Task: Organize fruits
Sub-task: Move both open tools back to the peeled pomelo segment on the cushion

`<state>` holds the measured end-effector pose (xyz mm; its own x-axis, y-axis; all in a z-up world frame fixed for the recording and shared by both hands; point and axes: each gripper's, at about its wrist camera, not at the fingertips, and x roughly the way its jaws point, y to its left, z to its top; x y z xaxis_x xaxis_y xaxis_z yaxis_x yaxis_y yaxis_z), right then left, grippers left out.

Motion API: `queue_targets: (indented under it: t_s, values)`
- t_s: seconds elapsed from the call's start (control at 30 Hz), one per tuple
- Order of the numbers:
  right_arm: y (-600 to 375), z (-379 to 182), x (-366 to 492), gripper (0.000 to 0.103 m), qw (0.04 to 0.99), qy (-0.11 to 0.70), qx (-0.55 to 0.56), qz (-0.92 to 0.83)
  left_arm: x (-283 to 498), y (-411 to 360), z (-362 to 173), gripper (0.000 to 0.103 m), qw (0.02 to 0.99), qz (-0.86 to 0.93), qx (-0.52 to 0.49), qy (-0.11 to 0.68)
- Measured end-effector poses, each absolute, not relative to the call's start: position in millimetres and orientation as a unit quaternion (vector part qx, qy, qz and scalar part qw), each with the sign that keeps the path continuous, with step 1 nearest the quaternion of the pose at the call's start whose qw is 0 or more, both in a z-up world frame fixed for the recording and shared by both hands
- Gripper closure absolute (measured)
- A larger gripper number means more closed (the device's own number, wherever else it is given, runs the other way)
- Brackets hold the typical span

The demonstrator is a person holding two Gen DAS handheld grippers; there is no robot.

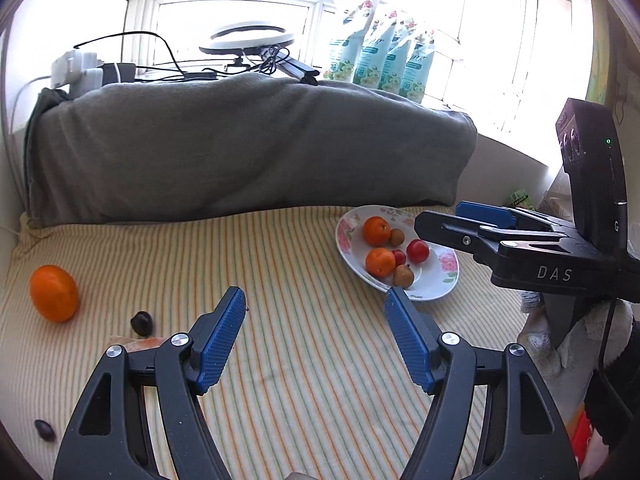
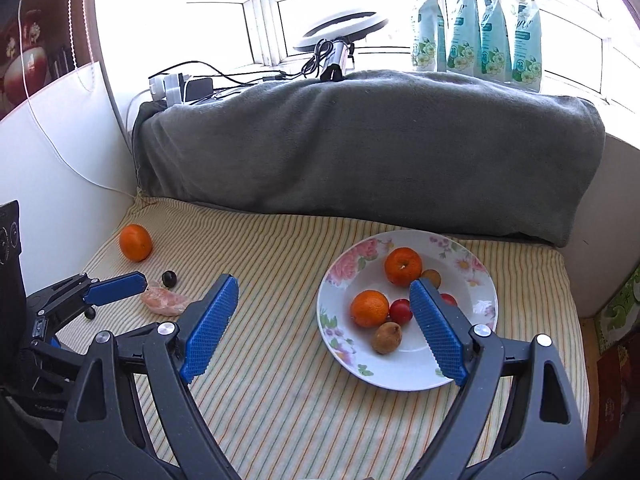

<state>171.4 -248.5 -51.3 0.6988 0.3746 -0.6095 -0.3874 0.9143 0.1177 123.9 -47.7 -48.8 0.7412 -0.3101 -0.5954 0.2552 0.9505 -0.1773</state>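
On the left of the striped cloth (image 2: 280, 400) one orange (image 2: 135, 242) sits loose, well apart from the plate. Just right of it lies a dark grape (image 2: 169, 278), and next to that a pale pink lump (image 2: 166, 301) you cannot identify from here. Your left wrist view shows a second small dark fruit (image 1: 45, 429) nearer you, by the cloth's left edge. So the job looks partly done: several fruits are gathered, and at least the orange and the two dark ones are left to bring over.

Your left tongs (image 1: 316, 334) are spread, nothing between the blue pads, pointing down at bare cloth between the loose fruit and the plate. Your right tongs (image 2: 324, 330) are spread wider, also empty; they hang over the cloth with the right pad in front of the plate's contents.

To the right sits the flowered plate (image 2: 472, 368). In it are two oranges, one at the back (image 2: 403, 266) and one at the front left (image 2: 369, 308), a red fruit (image 2: 401, 311) beside the front orange, a second red one (image 1: 417, 250) clearer in your left view, a small brown fruit (image 2: 432, 278) behind, and a brownish pear-shaped one (image 2: 386, 337) at the near side. The fruits cluster in the middle, leaving the right part of the plate bare.
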Motion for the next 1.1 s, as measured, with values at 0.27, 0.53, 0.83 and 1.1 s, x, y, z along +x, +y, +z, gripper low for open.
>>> queue_targets:
  t_s: [0.27, 0.53, 0.83, 1.1]
  values:
    - [-219, -50, 166, 0.013, 0.919, 0.323, -0.019, 0.226, 121, 5, -62, 0.031, 0.932, -0.110, -0.059, 0.339]
    - [-192, -67, 174, 0.013, 0.901, 0.349, -0.005, 0.258, 117, 61, -85, 0.031, 0.923, -0.069, -0.096, 0.367]
    - [-151, -94, 189, 0.013, 0.865, 0.397, 0.005, 0.307, 122, 93, -111, 0.031, 0.908, -0.057, -0.134, 0.392]
    - [-118, -122, 207, 0.013, 0.831, 0.446, 0.027, 0.331, 133, 96, -126, 0.031, 0.898, -0.068, -0.155, 0.406]
